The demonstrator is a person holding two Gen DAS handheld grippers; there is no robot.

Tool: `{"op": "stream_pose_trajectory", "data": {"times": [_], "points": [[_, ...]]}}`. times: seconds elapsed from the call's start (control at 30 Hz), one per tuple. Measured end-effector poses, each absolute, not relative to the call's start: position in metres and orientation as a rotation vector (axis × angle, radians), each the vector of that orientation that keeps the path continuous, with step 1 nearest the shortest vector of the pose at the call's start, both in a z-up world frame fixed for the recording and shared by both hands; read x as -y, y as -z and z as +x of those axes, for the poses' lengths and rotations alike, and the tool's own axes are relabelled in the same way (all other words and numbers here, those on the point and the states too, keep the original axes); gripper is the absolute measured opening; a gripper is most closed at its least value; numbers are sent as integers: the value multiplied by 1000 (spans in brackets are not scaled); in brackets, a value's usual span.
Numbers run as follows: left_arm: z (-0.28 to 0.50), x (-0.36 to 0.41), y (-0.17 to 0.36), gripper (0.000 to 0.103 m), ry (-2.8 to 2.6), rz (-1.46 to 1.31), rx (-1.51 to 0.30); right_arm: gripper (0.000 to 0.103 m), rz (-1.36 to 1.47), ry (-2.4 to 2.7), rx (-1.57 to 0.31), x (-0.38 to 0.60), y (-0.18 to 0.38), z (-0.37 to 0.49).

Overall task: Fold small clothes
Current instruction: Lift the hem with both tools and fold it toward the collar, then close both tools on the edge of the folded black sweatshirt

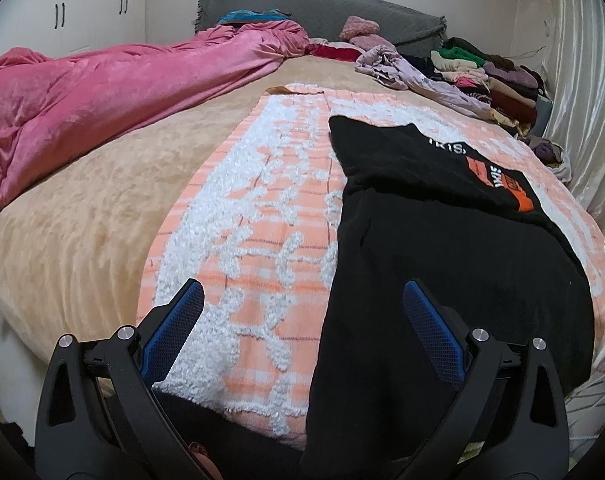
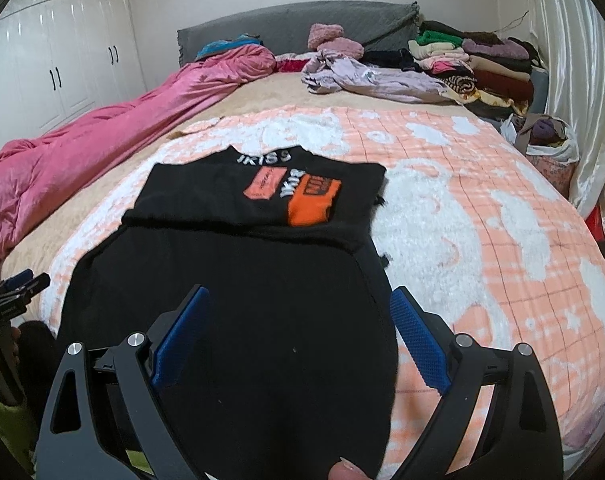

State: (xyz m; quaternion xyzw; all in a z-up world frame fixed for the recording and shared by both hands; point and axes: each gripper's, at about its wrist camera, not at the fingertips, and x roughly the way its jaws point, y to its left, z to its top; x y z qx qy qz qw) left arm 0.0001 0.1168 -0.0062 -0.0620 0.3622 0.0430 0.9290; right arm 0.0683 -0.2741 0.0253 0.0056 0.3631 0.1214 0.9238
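Spread over the bed, an orange-and-white blanket (image 1: 262, 216) is lying under a black shirt (image 2: 262, 280). We are holding our left gripper (image 1: 302, 316) wide open and empty — the shirt's edge is sitting by its right finger. Our right gripper (image 2: 300, 320) is hovering spread wide, gripping nothing, with the shirt between and beyond its fingers.

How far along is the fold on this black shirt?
Done: the black shirt lies on the orange-and-white blanket with its far part already folded over, print side up. In hand: nothing; the left gripper and right gripper are both open above the near hem. Left: the remaining folds, and probably the crumpled lilac garment beside the folded stack.
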Motion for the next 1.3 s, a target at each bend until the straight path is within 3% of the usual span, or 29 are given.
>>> {"op": "stream_pose_trajectory", "data": {"times": [1.2,1.3], "points": [[-9,-105,50,93,47,-167,-899,90,5,-225,-972,310,54,20],[-9,-103,51,87,77,-184,-901,89,11,-223,-974,312,56,18]]}}
